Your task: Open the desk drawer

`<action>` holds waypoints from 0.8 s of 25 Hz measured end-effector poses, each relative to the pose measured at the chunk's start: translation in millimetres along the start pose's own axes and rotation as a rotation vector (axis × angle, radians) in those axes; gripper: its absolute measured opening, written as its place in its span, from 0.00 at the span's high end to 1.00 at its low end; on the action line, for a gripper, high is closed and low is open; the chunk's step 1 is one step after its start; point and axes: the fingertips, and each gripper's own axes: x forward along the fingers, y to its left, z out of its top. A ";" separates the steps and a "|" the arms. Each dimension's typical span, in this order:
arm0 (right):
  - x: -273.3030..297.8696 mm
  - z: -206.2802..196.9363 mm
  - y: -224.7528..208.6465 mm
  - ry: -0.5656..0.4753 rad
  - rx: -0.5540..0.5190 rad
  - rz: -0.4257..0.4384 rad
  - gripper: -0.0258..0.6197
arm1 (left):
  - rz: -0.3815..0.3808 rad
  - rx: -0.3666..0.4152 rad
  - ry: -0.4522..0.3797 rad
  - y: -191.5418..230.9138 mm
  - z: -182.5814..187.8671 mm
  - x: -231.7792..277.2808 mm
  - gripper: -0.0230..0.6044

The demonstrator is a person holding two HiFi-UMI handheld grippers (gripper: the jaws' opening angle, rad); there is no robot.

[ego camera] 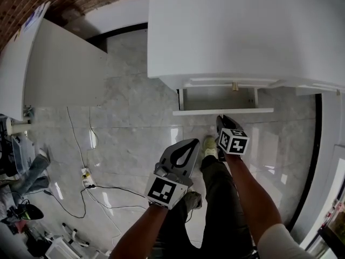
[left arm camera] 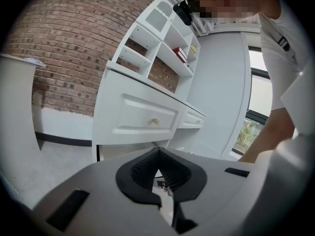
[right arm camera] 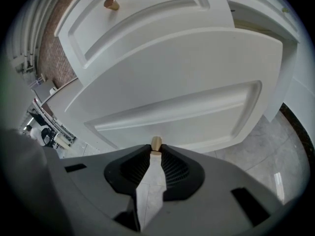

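The white desk [ego camera: 242, 31] has a lower drawer [ego camera: 222, 111] standing pulled out from under its top, with the drawer's inside showing behind its front panel. My right gripper [ego camera: 220, 120] is at that front panel. In the right gripper view the drawer front [right arm camera: 187, 107] fills the picture and my right gripper [right arm camera: 156, 150] is shut on its small brass knob [right arm camera: 156, 143]. A second brass knob [right arm camera: 111, 4] sits on the drawer above. My left gripper [ego camera: 190, 144] hangs over the floor left of the right one, apart from the desk; its jaws [left arm camera: 157, 155] are shut and hold nothing.
A white cabinet [ego camera: 59, 69] stands at the left. Cables and a power strip [ego camera: 86, 178] lie on the marble floor, with clutter at the bottom left. The person's legs and shoe [ego camera: 209, 146] are below the drawer. Open shelves [left arm camera: 165, 38] rise above the desk.
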 end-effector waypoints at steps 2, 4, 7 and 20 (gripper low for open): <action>-8.8 -13.3 0.8 0.012 -0.001 -0.006 0.84 | -0.005 -0.001 0.005 -7.5 -3.3 -7.9 0.94; -17.4 -25.7 1.0 0.018 -0.001 -0.011 0.84 | -0.010 -0.004 0.014 -15.2 -7.2 -15.5 0.94; -30.0 -44.0 1.5 0.022 0.001 -0.019 0.84 | -0.015 -0.014 0.020 -25.7 -12.9 -27.8 0.94; -67.1 -98.8 6.4 0.072 -0.004 -0.033 0.84 | -0.025 -0.033 0.038 -54.8 -27.3 -65.6 0.94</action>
